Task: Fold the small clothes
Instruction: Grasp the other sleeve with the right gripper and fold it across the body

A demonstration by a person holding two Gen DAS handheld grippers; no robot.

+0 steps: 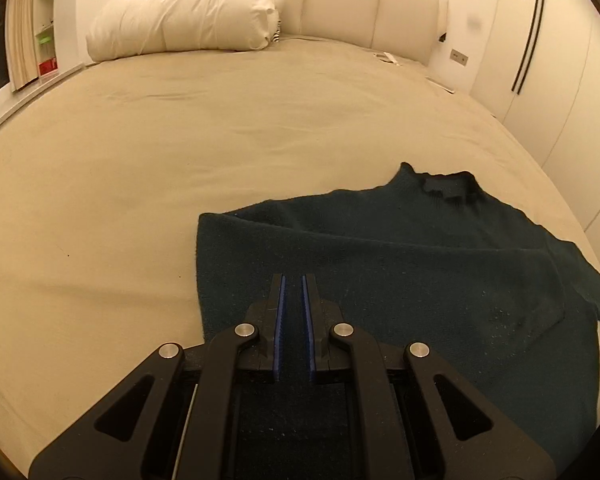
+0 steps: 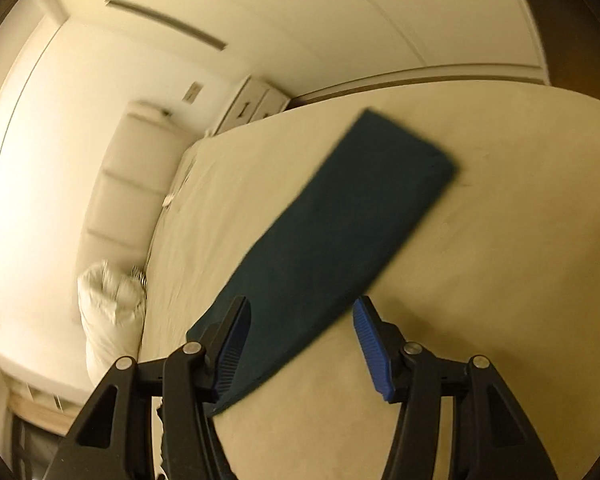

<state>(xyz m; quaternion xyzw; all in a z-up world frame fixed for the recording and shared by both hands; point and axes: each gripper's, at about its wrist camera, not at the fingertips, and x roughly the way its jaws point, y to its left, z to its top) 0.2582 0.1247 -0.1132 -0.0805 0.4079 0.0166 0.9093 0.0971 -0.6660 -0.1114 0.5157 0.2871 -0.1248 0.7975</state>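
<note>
A dark teal sweater [image 1: 420,256] lies spread on the beige bed [image 1: 180,140], its collar [image 1: 444,184] toward the far side and its left edge folded straight. My left gripper [image 1: 294,278] hovers over the sweater's near left part, jaws shut to a thin slit with no cloth seen pinched between the pads. In the tilted, blurred right wrist view a long teal sleeve [image 2: 360,208] stretches flat across the bed [image 2: 500,280]. My right gripper [image 2: 302,302] stands open over the sleeve's near end. Its left finger [image 2: 236,328] overlaps the cloth; the right finger [image 2: 370,340] is clear of it.
A white pillow [image 1: 180,16] rests against the padded headboard [image 1: 340,4] at the far end. Wardrobe doors [image 1: 540,60] run along the right side of the bed, shelves [image 1: 44,40] stand at the far left. The pillow [image 2: 108,304] also shows in the right wrist view.
</note>
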